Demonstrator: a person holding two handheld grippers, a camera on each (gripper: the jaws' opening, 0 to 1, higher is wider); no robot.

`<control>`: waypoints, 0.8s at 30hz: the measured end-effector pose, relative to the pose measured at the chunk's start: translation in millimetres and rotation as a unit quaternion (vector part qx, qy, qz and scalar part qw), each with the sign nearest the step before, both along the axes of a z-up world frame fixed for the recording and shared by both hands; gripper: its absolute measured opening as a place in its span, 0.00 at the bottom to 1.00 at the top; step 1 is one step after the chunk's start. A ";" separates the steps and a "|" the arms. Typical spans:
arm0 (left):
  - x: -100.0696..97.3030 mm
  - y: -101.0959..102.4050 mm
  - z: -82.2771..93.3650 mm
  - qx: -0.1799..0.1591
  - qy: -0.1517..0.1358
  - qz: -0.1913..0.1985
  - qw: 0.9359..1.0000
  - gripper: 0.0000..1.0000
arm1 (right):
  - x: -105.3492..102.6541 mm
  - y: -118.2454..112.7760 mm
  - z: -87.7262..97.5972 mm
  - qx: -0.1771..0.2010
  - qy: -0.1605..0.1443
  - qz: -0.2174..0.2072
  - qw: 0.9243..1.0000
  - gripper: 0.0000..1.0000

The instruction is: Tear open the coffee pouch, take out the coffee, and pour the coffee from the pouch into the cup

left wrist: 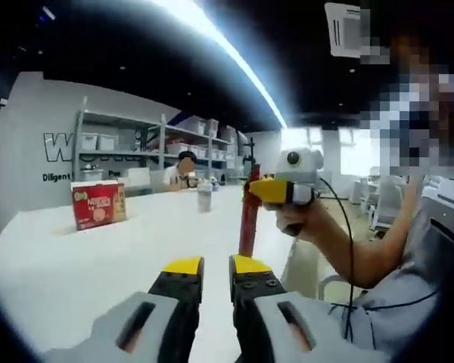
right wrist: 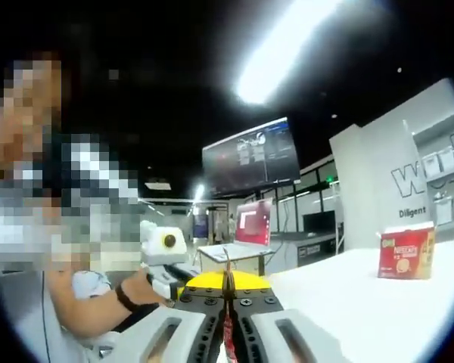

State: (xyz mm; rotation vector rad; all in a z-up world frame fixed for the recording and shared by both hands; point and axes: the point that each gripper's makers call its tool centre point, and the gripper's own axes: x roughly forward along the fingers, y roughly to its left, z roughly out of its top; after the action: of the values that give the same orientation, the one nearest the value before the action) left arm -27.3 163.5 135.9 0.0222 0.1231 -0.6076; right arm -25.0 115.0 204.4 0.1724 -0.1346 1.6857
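The white table (left wrist: 76, 265) spreads across the lower half of the left gripper view and runs from 3 to 5 o'clock in the right gripper view (right wrist: 378, 310).

On it stands a red coffee box (left wrist: 98, 204), at about 9 o'clock in the left gripper view and at 3 o'clock in the right gripper view (right wrist: 405, 253); yellow and white print covers its front, too blurred to read fully.

The left gripper (left wrist: 216, 266) rises from 6 o'clock of its own view, its yellow-tipped black jaws spread with a clear gap and nothing between them. In the right gripper view it shows near 8 o'clock (right wrist: 183, 274), held in a person's hand (right wrist: 136, 291) with a dark band at the wrist.

The right gripper (right wrist: 228, 281) comes up from 6 o'clock of its own view, jaws pressed together on the coffee pouch (right wrist: 228, 333), seen there as a thin red strip running down the seam between the jaws. In the left gripper view the right gripper (left wrist: 256, 185) sits just right of centre, held in the person's other hand (left wrist: 306, 219), and the pouch (left wrist: 248, 223) hangs from it as a long, narrow red stick, nearly upright over the table's far edge, its lower end just above the left gripper's right jaw.

A clear cup (left wrist: 204, 198) stands farther back on the table near 12 o'clock of centre.
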 end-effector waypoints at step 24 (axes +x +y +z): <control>-46.4 -68.0 25.2 -0.083 -0.047 -0.240 0.966 0.20 | -62.3 -0.6 13.7 0.009 -0.006 0.171 0.985 0.01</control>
State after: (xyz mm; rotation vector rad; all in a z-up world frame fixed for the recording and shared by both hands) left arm -73.7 95.5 161.1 -0.0847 -0.0294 -1.0986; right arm -87.3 114.5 218.1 0.2073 -0.1340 2.0292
